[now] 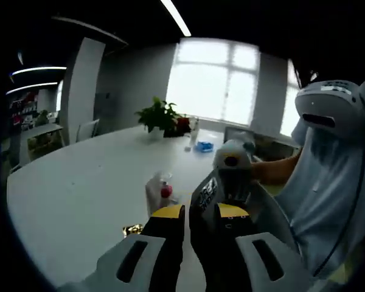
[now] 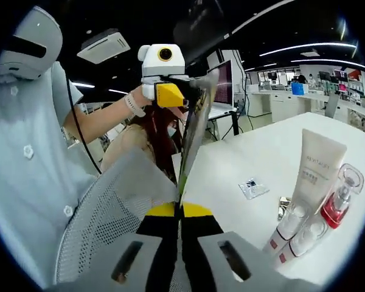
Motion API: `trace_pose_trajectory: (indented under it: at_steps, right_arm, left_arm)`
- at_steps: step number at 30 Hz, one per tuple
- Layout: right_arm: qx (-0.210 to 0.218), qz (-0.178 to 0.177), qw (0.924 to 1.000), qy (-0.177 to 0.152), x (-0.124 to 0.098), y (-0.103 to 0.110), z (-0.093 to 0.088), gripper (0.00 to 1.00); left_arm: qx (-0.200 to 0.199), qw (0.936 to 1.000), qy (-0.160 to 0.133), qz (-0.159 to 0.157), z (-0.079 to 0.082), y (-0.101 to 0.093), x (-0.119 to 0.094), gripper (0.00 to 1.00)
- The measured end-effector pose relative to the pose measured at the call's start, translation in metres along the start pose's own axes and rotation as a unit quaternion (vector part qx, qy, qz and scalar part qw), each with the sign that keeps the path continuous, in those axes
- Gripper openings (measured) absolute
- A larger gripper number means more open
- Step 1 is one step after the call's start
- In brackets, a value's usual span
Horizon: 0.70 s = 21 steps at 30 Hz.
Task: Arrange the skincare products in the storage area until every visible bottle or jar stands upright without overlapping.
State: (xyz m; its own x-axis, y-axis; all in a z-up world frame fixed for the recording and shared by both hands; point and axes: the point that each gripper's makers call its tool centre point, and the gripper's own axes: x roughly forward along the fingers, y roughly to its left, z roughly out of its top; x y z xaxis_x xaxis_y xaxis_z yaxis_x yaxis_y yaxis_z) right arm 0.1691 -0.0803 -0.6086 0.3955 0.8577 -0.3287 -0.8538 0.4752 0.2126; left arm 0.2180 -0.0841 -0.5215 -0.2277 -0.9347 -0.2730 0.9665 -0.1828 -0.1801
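Both grippers, right (image 2: 180,210) and left (image 1: 187,213), pinch one flat sachet (image 2: 193,131) taut, tubes (image 2: 313,182) at three o'clock.

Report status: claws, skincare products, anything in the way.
Left claw, right claw both shut on one flat packet, held aloft. White tube, red-capped bottle bunched on table; upright unclear. Small sachet loose nearby.

The left hand-held gripper (image 1: 187,220) has two black jaws with yellow pads at the tips, set on pale grey bodies with dark slotted openings. The right hand-held gripper (image 2: 180,213) is built alike: black jaws, yellow tips, grey slotted shells. The person wears a pale blue buttoned shirt (image 2: 24,176), a white headset (image 1: 330,108) with a dark cable (image 2: 79,131), and a white wristband (image 2: 131,104).
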Motion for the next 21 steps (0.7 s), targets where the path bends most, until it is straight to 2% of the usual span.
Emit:
trace_pose_trajectory:
  at_steps: [3,6,8,11,15,21]
  right_arm:
    - [-0.006,0.002,0.9999,0.009,0.003,0.000,-0.002,0.01]
    - [0.000,0.003,0.9999,0.013,0.005,-0.001,-0.003,0.01]
    - [0.009,-0.001,0.9999,0.014,0.004,-0.003,-0.004,0.01]
    - [0.026,-0.010,0.9994,0.022,0.003,-0.009,-0.010,0.01]
    - [0.041,-0.015,0.9986,0.028,0.006,-0.012,-0.015,0.01]
    - [0.077,-0.030,0.9955,0.047,0.013,-0.021,-0.027,0.01]
  left_arm:
    - [-0.006,0.9998,-0.002,-0.017,0.001,-0.002,0.008,0.14]
    - [-0.014,0.9998,-0.002,-0.010,-0.002,0.006,0.012,0.05]
    - [-0.034,0.9992,-0.012,-0.017,-0.001,0.007,0.012,0.04]
    - [-0.045,0.9986,-0.011,-0.025,-0.005,0.005,0.014,0.01]
    - [-0.062,0.9978,-0.006,-0.021,-0.012,0.010,0.015,0.00]
    - [-0.089,0.9960,0.005,0.006,-0.028,0.028,0.018,0.00]
